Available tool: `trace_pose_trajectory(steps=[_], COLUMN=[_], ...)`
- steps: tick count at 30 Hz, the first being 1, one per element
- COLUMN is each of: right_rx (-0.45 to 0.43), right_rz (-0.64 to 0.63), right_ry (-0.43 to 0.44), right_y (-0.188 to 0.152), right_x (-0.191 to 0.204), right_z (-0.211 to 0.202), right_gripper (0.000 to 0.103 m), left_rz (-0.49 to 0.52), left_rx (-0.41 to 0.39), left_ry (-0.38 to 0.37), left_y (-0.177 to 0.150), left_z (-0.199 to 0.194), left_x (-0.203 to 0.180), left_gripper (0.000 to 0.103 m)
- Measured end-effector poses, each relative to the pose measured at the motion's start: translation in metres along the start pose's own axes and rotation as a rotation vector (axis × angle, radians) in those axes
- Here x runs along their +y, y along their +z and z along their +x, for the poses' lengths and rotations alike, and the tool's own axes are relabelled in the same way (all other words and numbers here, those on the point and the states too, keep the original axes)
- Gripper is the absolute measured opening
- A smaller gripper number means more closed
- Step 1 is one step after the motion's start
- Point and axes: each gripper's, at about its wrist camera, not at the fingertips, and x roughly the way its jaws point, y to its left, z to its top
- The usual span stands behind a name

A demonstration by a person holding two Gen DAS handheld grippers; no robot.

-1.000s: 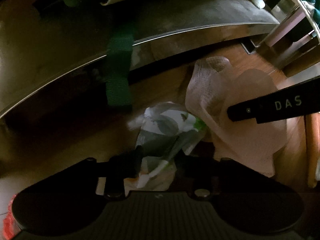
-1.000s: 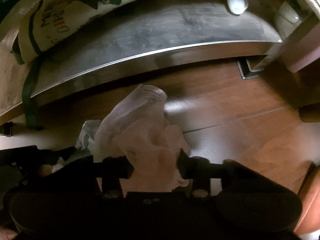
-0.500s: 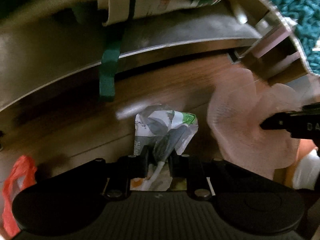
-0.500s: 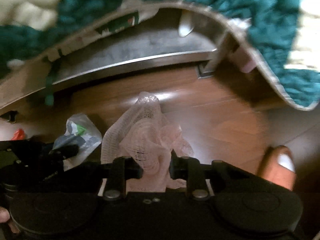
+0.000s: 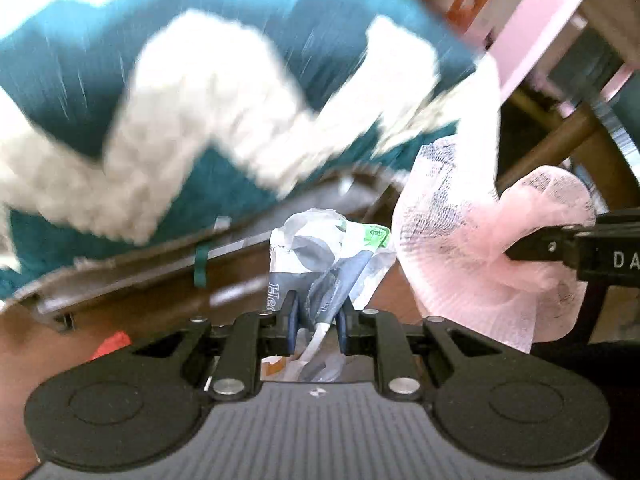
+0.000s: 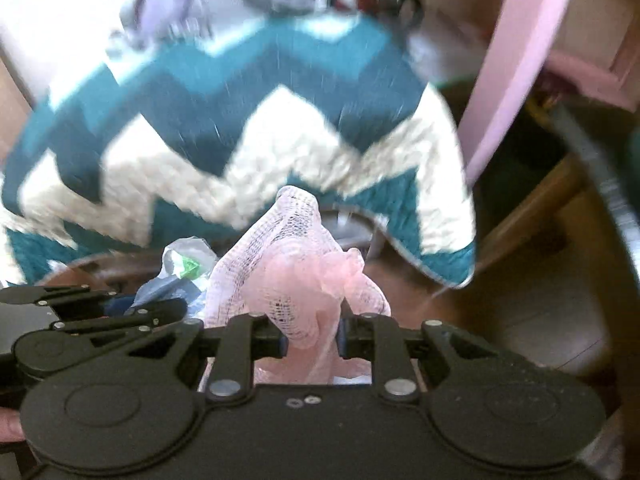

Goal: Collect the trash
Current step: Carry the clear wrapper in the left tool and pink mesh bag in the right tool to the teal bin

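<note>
Left gripper (image 5: 314,322) — jaws pressed together on a crumpled plastic wrapper (image 5: 328,258), white and grey-blue with a green patch. The pinch sits low on the crumple, so most of it stands up above the fingertips; a grip on the gathered base likely keeps thin film from slipping out.

Right gripper (image 6: 312,330) — jaws pinched on a wad of pink mesh netting (image 6: 298,276). Taken near its bunched lower part, with the looser netting rising in a peak above the jaws. Soft and springy by the look of it, so the jaws stand a little apart around the bulk.

Position of the two — side by side and close. In the left view the netting (image 5: 472,240) hangs just to the right of the wrapper, with one right finger (image 5: 548,246) pressed into it; in the right view the wrapper (image 6: 182,266) shows just to the left. Neither piece rests on anything in view — both are carried clear of the brown floor (image 6: 532,320).

Surroundings — a teal and cream zigzag blanket (image 5: 224,92) draped over a piece of furniture fills the upper part of both views, blurred. Pink frame pieces (image 5: 524,24) at upper right. A small red scrap (image 5: 112,342) lies on the floor at lower left, seemingly trash yet to be gathered.

Stage, as judged — two items in hand; no bin visible.
</note>
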Motion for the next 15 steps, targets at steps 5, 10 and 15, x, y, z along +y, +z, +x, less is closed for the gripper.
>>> trace_pose_trajectory(steps=[5,10,15], right_rx=[-0.155,-0.289,-0.410], right_rz=[-0.003,0.005,0.013], right_ry=[-0.019,-0.042,-0.071], right_y=[-0.007,-0.019,-0.025], right_x=[-0.012,-0.035,-0.064], right_z=[-0.103,-0.187,-0.261], right_gripper=[0.019,0.019,0.019], left_rz=[0.039,0.063,0.099], left_rx=[-0.121,-0.227,-0.316], left_ry=[-0.013,-0.032,-0.080], left_y=[0.015,0.022,0.031], left_z=[-0.075,-0.142,-0.198], left_x=[-0.041,-0.079,-0.124], left_gripper=[0.018,0.018,0.018])
